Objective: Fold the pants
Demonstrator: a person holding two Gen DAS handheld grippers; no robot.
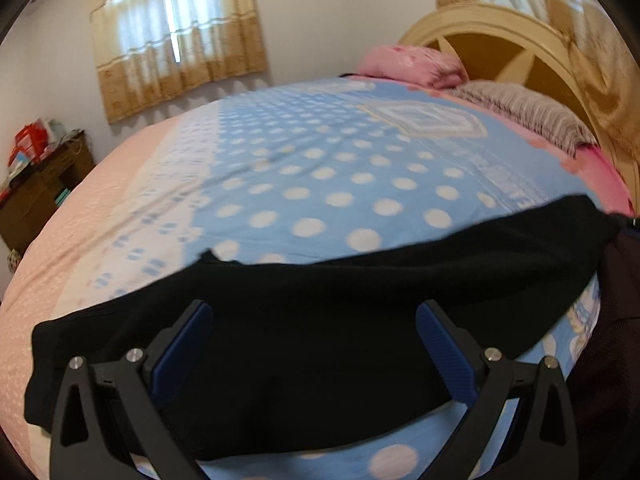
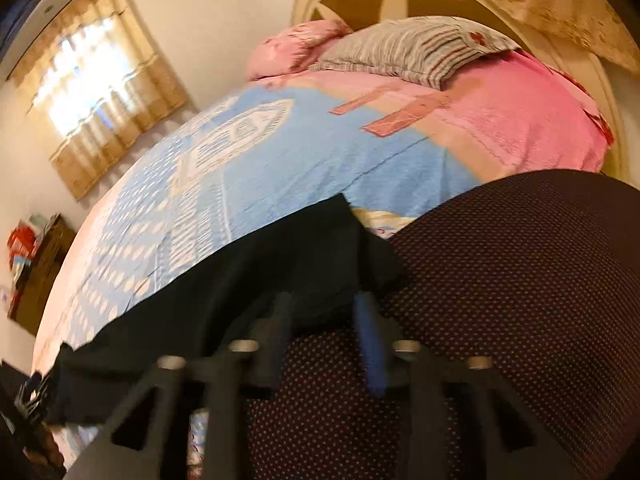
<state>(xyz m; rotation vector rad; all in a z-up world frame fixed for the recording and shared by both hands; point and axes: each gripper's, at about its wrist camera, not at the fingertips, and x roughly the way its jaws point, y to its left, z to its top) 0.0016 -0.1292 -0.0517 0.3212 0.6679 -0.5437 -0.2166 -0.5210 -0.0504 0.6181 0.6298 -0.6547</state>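
The black pants (image 1: 320, 312) lie across the bed (image 1: 304, 152), stretching between and ahead of the left tongs (image 1: 314, 312), which gape wide. The right tongs (image 2: 326, 300) (blurred) stand narrow at the pants' edge; whether they grip, I cannot tell.

Right gripper (image 2: 326, 332) motion-blurred, grip unclear; black pants (image 1: 320, 312) partly hidden behind dotted fabric (image 2: 520, 280)
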